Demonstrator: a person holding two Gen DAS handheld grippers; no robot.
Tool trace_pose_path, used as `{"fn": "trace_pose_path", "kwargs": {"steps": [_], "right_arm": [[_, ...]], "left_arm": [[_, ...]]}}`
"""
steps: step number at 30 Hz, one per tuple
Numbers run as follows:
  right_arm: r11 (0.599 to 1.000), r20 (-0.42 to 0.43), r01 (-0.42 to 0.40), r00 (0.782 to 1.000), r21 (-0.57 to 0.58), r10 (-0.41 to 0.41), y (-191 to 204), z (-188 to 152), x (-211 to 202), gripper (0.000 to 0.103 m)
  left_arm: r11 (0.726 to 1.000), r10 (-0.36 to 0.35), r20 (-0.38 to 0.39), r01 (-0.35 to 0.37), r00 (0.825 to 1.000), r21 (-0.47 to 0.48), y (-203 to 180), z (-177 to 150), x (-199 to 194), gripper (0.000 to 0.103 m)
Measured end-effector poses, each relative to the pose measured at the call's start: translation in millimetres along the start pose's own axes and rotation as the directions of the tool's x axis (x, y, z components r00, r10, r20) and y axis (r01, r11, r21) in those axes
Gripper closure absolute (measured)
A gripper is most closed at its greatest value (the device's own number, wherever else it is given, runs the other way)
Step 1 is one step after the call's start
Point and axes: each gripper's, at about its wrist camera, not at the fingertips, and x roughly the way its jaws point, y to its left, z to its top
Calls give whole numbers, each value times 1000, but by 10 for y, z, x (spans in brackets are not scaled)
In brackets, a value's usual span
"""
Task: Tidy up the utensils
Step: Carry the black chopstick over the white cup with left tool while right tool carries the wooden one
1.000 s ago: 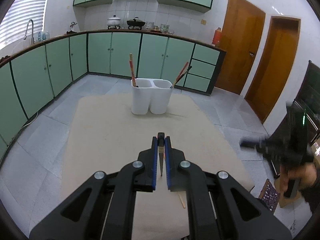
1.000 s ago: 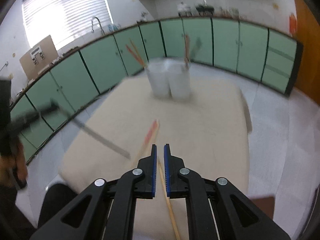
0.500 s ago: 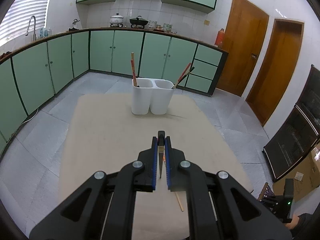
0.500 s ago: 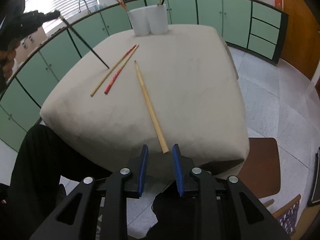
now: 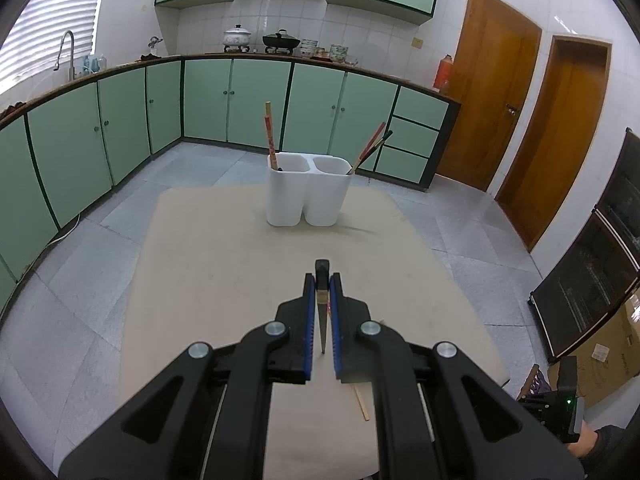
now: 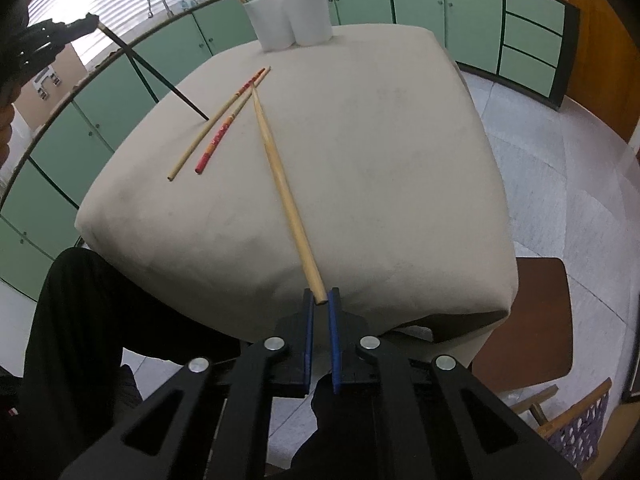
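Note:
My left gripper (image 5: 322, 280) is shut on a black chopstick (image 5: 322, 308) held above the beige table; the same chopstick (image 6: 154, 74) shows in the right wrist view, hanging from the left gripper (image 6: 60, 34). My right gripper (image 6: 321, 300) is at the table's near edge, its jaws closed around the thick end of a long bamboo chopstick (image 6: 280, 176) lying on the cloth. A plain wooden chopstick (image 6: 208, 132) and a red-patterned one (image 6: 228, 124) lie to its left. The white two-cup holder (image 5: 307, 192) stands at the far side with chopsticks in both cups.
The table (image 6: 380, 140) is covered by a beige cloth. A brown stool (image 6: 528, 320) stands at its right corner. My legs in black trousers (image 6: 80, 320) are at the near-left. Green cabinets (image 5: 240, 104) ring the room.
My right gripper moved forward to the bamboo chopstick's end and its jaws closed from open around it. The left gripper holds the black chopstick almost still.

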Motion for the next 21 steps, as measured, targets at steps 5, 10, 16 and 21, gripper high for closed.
{"fn": "trace_pose_path", "kwargs": {"steps": [5, 10, 16, 21], "right_arm": [[1000, -1, 2, 1000, 2, -2, 11, 52, 16, 93], [1000, 20, 4, 1000, -1, -4, 35, 51, -18, 94], [1000, 89, -13, 996, -12, 14, 172, 119, -277, 95], [999, 181, -20, 983, -36, 27, 316, 420, -603, 95]], "left_arm": [[1000, -1, -2, 1, 1000, -2, 42, -13, -4, 97], [1000, 1, -1, -1, 1000, -4, 38, -16, -1, 97], [1000, 3, 0, -3, 1000, -4, 39, -14, 4, 97], [1000, 9, 1, -9, 1000, 7, 44, -23, 8, 97]]}}
